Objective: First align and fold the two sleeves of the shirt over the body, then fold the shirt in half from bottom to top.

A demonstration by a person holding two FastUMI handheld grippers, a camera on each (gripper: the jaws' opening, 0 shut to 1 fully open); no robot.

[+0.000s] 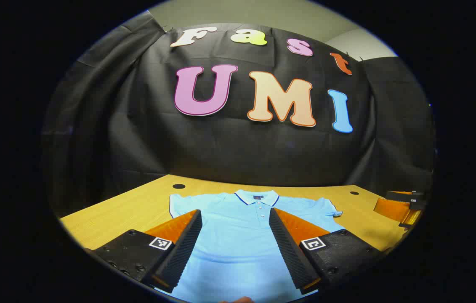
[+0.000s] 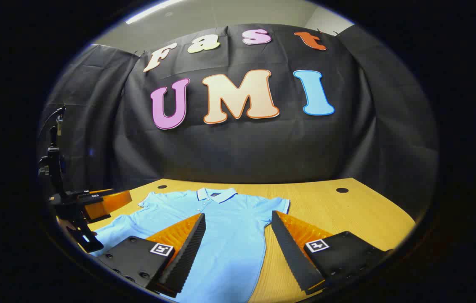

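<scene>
A light blue polo shirt (image 1: 238, 235) lies flat on the wooden table (image 1: 124, 210), collar toward the wall and both short sleeves spread out. My left gripper (image 1: 235, 214) hovers open over the shirt's chest, with nothing between its fingers. In the right gripper view the same shirt (image 2: 225, 227) lies left of centre, and my right gripper (image 2: 238, 219) stands open above its right side near the sleeve (image 2: 277, 204). The left gripper (image 2: 94, 204) also shows at the far left of that view, above the shirt's other sleeve. The right gripper (image 1: 402, 206) appears at the right edge of the left gripper view.
The table (image 2: 347, 214) has bare wood to the right of the shirt and round cable holes (image 2: 341, 190) near its back edge. Black cloth walls close in the back and sides. A dark stand (image 2: 52, 164) rises at the far left.
</scene>
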